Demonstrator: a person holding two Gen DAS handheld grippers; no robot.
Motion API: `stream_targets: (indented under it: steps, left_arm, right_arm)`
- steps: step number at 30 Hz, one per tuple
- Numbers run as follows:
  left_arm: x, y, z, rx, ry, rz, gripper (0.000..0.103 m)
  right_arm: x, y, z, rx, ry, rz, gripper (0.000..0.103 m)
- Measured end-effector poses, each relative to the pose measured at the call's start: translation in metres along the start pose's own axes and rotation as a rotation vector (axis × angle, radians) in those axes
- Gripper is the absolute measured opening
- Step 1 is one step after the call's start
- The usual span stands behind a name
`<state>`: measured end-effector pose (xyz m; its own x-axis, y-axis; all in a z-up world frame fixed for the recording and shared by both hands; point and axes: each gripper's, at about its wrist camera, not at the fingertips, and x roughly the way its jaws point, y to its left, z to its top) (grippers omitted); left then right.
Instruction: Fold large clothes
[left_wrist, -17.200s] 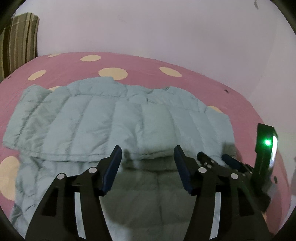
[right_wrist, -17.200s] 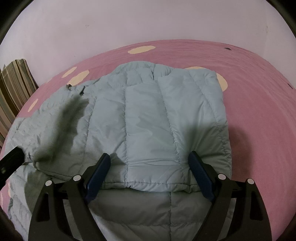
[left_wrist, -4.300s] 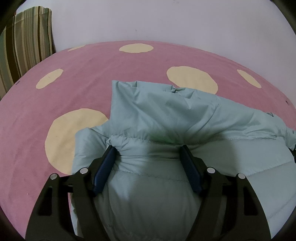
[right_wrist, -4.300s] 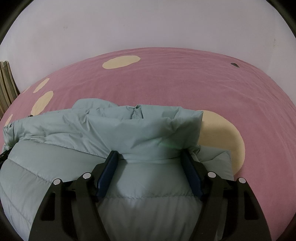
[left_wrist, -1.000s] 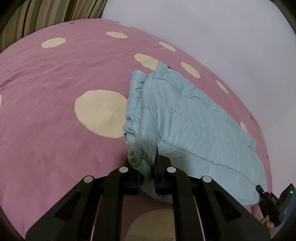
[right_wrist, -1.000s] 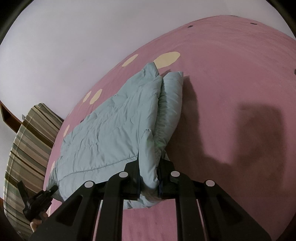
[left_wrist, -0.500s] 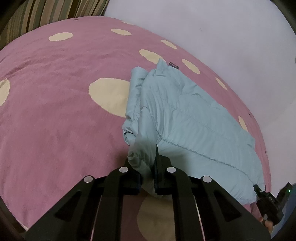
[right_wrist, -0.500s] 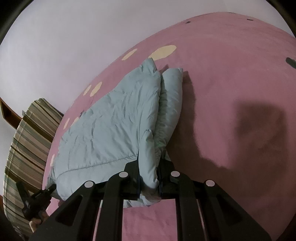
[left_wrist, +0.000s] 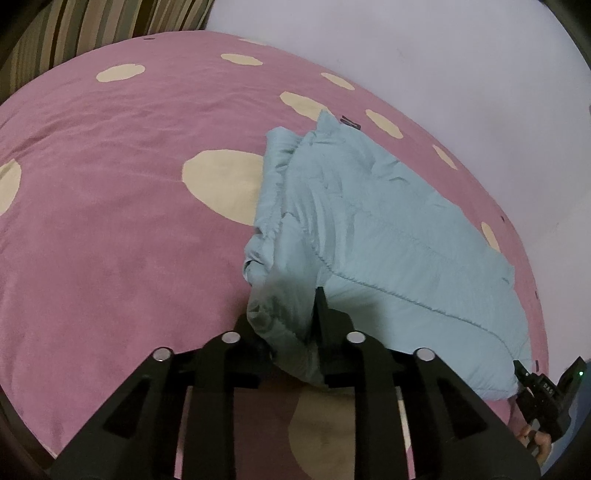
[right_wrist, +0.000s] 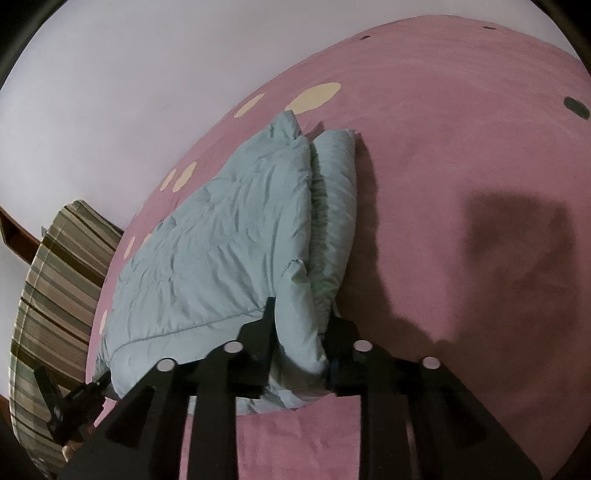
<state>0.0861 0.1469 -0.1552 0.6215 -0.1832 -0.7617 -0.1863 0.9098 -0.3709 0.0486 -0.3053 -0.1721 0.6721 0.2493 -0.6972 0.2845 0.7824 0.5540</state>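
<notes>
Two handheld grippers each have a near corner of a folded pale blue-green puffer jacket (left_wrist: 388, 236) between their jaws. The left gripper (left_wrist: 286, 314) has a bunched corner of padded fabric between its black fingers; its jaws have just been opening, and the fabric now fills the gap loosely rather than being pinched flat. The right gripper (right_wrist: 301, 328) does the same at the other near corner (right_wrist: 295, 302), its jaws also just parted, with the puffy edge bulging between them. Whether the pads still press on the cloth cannot be told for certain from either view.

Beyond both sets of jaws, the jacket lies as a thick folded stack stretching away across a pink bedspread (left_wrist: 110, 221) with cream dots. Past the spread are a pale wall (right_wrist: 129, 74) and a striped cushion (right_wrist: 55, 277).

This looks like the release after laying a fold. The next move likely calls for drawing both grippers straight back off the corners without dragging the stack open, then judging whether another fold is needed.
</notes>
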Motion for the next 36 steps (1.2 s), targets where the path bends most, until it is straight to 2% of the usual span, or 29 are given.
stream_targets:
  steps: [4, 7, 11, 12, 15, 17, 21, 24, 27, 32, 36]
  left_arm:
    - [-0.006, 0.015, 0.001, -0.026, -0.014, 0.009, 0.048]
    - [-0.012, 0.03, 0.003, -0.062, -0.006, -0.017, 0.055]
    - [-0.024, 0.041, 0.007, -0.059, -0.009, -0.031, 0.057]
    - [-0.028, 0.041, 0.008, -0.046, -0.011, -0.031, 0.058]
    - [-0.037, 0.04, 0.014, -0.01, -0.029, -0.03, 0.067]
    - [-0.041, 0.038, 0.023, 0.019, -0.044, -0.039, 0.071]
    - [-0.029, 0.033, 0.047, 0.065, -0.013, -0.042, 0.073]
    - [-0.018, 0.033, 0.06, 0.066, 0.013, -0.055, 0.073]
    - [-0.007, 0.031, 0.069, 0.073, 0.032, -0.061, 0.073]
    - [0.006, 0.02, 0.085, 0.105, 0.049, -0.058, 0.073]
    - [0.014, 0.013, 0.098, 0.146, 0.056, -0.037, 0.073]
  right_arm:
    - [-0.006, -0.011, 0.0, 0.033, -0.013, -0.006, 0.044]
    - [-0.014, -0.02, 0.002, 0.042, -0.025, -0.014, 0.05]
    - [-0.027, -0.028, 0.005, 0.056, -0.037, -0.042, 0.054]
    - [-0.031, -0.028, 0.006, 0.054, -0.041, -0.057, 0.054]
    - [-0.044, -0.023, 0.012, 0.013, -0.071, -0.14, 0.054]
    - [-0.053, -0.009, 0.016, -0.04, -0.113, -0.219, 0.054]
    - [-0.061, 0.026, 0.023, -0.142, -0.168, -0.23, 0.054]
    - [-0.047, 0.063, 0.024, -0.221, -0.143, -0.173, 0.054]
    - [-0.017, 0.106, 0.021, -0.292, -0.088, -0.104, 0.053]
    - [0.033, 0.166, 0.018, -0.382, -0.033, -0.067, 0.053]
    - [0.064, 0.194, 0.013, -0.436, -0.016, -0.099, 0.053]
